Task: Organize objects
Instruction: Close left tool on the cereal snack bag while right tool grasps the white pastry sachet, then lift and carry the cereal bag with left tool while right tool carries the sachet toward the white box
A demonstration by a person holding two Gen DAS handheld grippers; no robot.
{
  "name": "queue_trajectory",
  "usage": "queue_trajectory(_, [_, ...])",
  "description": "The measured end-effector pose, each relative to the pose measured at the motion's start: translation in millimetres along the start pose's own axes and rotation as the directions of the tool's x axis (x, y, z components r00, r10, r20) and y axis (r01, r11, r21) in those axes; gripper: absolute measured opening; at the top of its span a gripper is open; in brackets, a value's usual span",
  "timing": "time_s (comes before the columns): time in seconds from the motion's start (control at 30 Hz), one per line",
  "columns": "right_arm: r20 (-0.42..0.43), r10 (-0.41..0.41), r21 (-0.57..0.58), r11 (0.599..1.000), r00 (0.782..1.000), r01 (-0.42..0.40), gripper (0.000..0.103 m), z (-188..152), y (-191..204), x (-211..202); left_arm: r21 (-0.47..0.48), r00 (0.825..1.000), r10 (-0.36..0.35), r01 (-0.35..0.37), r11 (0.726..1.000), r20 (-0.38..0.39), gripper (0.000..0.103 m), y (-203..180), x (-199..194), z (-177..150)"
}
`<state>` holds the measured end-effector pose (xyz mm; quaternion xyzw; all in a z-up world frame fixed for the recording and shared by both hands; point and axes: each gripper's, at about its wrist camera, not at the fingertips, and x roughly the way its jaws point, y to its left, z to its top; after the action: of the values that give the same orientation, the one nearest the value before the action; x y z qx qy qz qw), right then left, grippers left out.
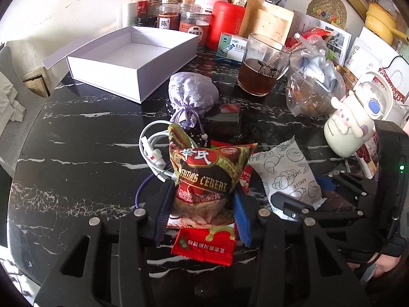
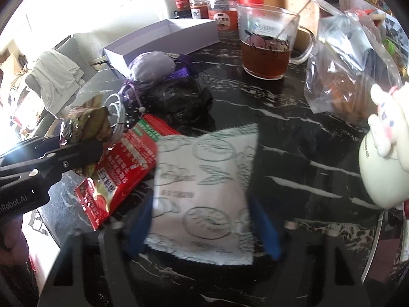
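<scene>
A brown and red cereal packet stands upright between the blue pads of my left gripper, which is shut on its lower half. Under it lies a red sachet on the black marble table. My right gripper is shut on a white pastry packet printed with grey drawings, and its blue pads touch both side edges. The right wrist view is blurred. Beside them lie a coiled white cable and a lilac drawstring pouch. An open white box sits at the far left.
A glass mug of tea with a stirrer stands behind the pouch. A clear plastic bag and a cream bottle with a bunny figure are at the right. Jars and tins line the back. A black bag lies mid-table.
</scene>
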<state>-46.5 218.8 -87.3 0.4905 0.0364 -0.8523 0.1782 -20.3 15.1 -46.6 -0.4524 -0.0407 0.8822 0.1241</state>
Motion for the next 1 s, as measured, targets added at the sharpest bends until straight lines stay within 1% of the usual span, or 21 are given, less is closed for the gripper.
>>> queue_trajectory(0.1, [0.002, 0.012, -0.008, 1.0, 1.0, -0.012, 0.061, -1, -1, -2, -0.011, 1.0, -0.001, 0.002, 1.0, 0.015, 0.042, 3, -10, -3])
queue_trajectory(0.27, [0.001, 0.026, -0.001, 1.0, 1.0, -0.026, 0.06, -7, -4, -9, -0.014, 0.999, 0.004, -0.004, 1.0, 0.038, 0.041, 4, -26, -7])
queue_trajectory(0.53, [0.039, 0.043, -0.03, 0.999, 0.998, -0.042, 0.059, -13, 1, -28, -0.015, 0.998, 0.023, -0.022, 1.0, 0.058, 0.041, 2, -44, -17])
queue_trajectory(0.7, [0.056, 0.077, -0.077, 0.994, 0.995, -0.072, 0.059, -13, 14, -37, -0.037, 0.996, 0.062, -0.06, 0.998, 0.057, 0.041, 8, -53, -25])
queue_trajectory(0.83, [0.072, 0.11, -0.114, 0.988, 0.991, -0.102, 0.059, -10, 26, -44, -0.057, 0.994, 0.088, -0.084, 0.995, 0.072, 0.041, 16, -63, -28])
queue_trajectory(1.0, [0.078, 0.137, -0.159, 0.98, 0.988, -0.123, 0.059, -3, 39, -46, -0.068, 0.989, 0.122, -0.116, 0.991, 0.083, 0.041, 22, -70, -25])
